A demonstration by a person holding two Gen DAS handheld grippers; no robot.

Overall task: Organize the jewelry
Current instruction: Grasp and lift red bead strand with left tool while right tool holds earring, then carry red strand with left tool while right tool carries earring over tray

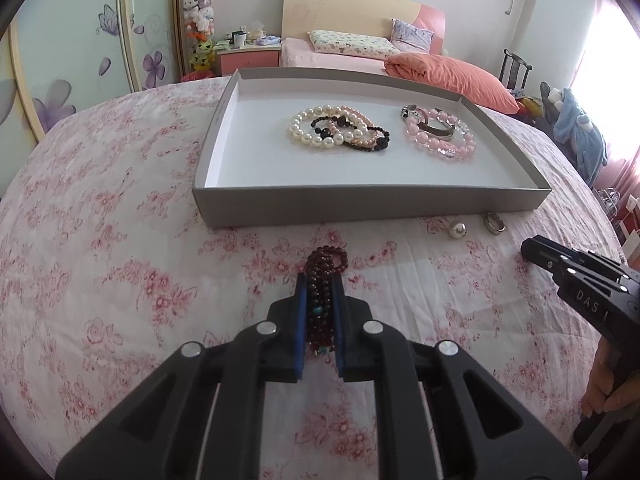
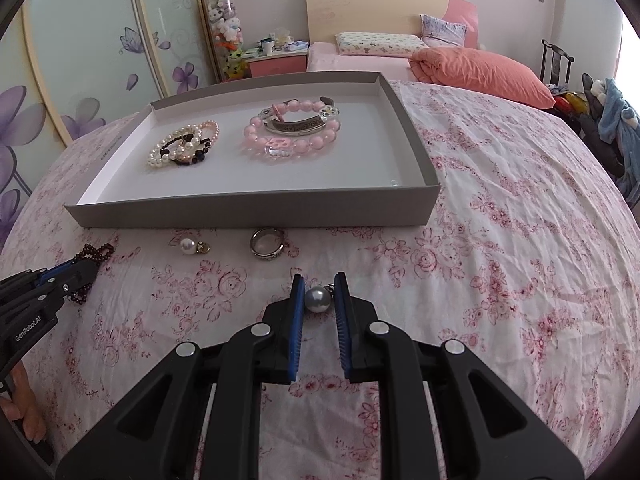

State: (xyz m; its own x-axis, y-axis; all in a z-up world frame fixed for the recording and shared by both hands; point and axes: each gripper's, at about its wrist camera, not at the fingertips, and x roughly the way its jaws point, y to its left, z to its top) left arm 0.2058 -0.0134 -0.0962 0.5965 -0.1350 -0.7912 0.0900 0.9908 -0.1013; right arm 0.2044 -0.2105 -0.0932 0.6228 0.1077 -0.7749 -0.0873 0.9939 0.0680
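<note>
My left gripper (image 1: 321,280) is shut on a dark red bead bracelet (image 1: 326,266) resting on the floral cloth; it also shows in the right wrist view (image 2: 96,254). My right gripper (image 2: 319,280) has its jaws around a grey pearl earring (image 2: 317,299), pads close to it on both sides. A grey tray (image 1: 360,202) ahead holds pearl and black bracelets (image 1: 336,130) and pink bead bracelets with a metal bangle (image 1: 440,136). A white pearl earring (image 2: 188,245) and a silver ring (image 2: 267,243) lie on the cloth just before the tray.
The table is covered by a pink floral cloth (image 1: 120,240). Behind it stand a bed (image 1: 360,46) with an orange quilt, a nightstand (image 1: 248,54), and wardrobe doors on the left. A chair with clothes (image 1: 576,120) is at the right.
</note>
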